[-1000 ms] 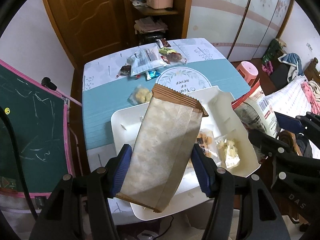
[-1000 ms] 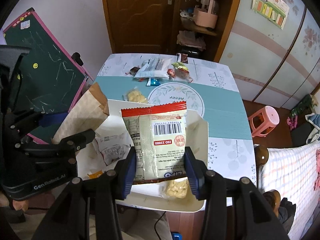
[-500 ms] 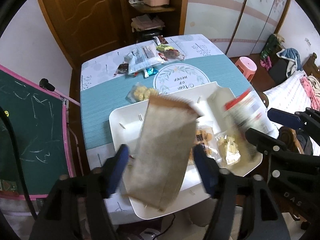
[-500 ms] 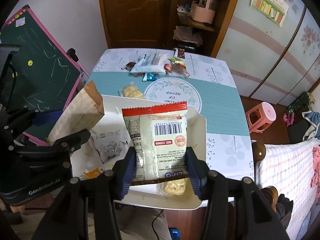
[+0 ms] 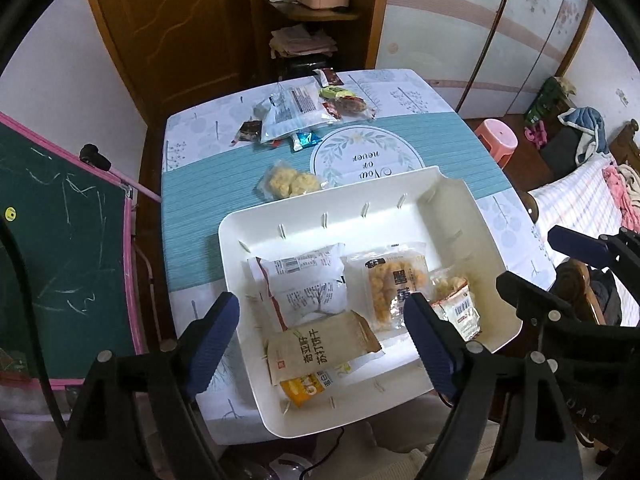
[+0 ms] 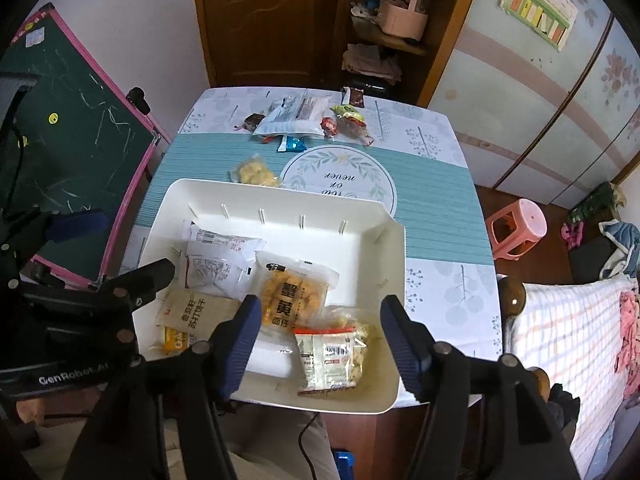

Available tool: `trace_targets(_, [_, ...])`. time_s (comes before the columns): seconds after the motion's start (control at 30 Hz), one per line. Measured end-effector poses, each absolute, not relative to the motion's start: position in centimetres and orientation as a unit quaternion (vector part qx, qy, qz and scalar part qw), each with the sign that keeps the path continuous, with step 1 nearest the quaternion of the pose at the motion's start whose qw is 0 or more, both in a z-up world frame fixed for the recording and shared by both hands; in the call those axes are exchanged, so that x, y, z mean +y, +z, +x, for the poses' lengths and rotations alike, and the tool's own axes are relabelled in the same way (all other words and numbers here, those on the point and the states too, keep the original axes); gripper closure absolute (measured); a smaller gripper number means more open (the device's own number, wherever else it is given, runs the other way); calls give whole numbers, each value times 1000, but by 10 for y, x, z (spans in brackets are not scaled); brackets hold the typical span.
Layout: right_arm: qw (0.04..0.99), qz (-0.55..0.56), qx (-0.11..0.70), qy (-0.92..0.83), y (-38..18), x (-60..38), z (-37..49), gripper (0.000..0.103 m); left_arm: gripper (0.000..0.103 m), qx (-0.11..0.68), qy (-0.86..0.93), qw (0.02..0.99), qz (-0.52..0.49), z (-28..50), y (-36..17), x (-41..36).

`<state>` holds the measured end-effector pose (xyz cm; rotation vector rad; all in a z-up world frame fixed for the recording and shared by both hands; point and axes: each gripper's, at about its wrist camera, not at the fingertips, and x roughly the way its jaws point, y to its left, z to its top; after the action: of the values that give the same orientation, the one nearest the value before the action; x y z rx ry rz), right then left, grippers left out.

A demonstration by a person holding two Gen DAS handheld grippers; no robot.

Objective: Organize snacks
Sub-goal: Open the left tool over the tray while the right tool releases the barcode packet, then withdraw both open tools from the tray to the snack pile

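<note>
A white tray (image 5: 460, 208) (image 6: 280, 204) sits at the near end of the table. In it lie a brown paper cracker pack (image 5: 320, 346) (image 6: 188, 314), a white pack (image 5: 304, 280) (image 6: 218, 258), an orange snack pack (image 5: 394, 282) (image 6: 294, 294) and a red-edged pack (image 5: 456, 308) (image 6: 330, 354). My left gripper (image 5: 320, 340) is open and empty above the brown pack. My right gripper (image 6: 320, 344) is open and empty above the red-edged pack. More snacks lie at the table's far end: a clear pack of yellow pieces (image 5: 290, 184) (image 6: 256, 172) and a pile of packets (image 5: 296, 112) (image 6: 300, 118).
A green chalkboard with a pink frame (image 5: 60, 240) (image 6: 72, 140) stands left of the table. A pink stool (image 5: 496, 138) (image 6: 518, 228) and a bed (image 6: 568, 340) are on the right. A wooden door and shelf stand behind the table.
Both grippers have opened. The brown pack dropped from the left gripper into the tray, and the red-edged pack dropped from the right gripper into the tray.
</note>
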<state>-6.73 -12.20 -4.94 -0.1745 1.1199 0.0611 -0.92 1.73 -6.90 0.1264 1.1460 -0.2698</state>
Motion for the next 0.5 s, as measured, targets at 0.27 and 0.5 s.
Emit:
trace_targets(0.27, [841, -100, 531, 31, -49, -118, -63, 41, 19, 537, -121, 833, 54, -2, -67, 18])
trace_targets(0.5, [843, -111, 525, 34, -45, -116, -53, 41, 19, 523, -105, 844, 48, 9, -60, 26])
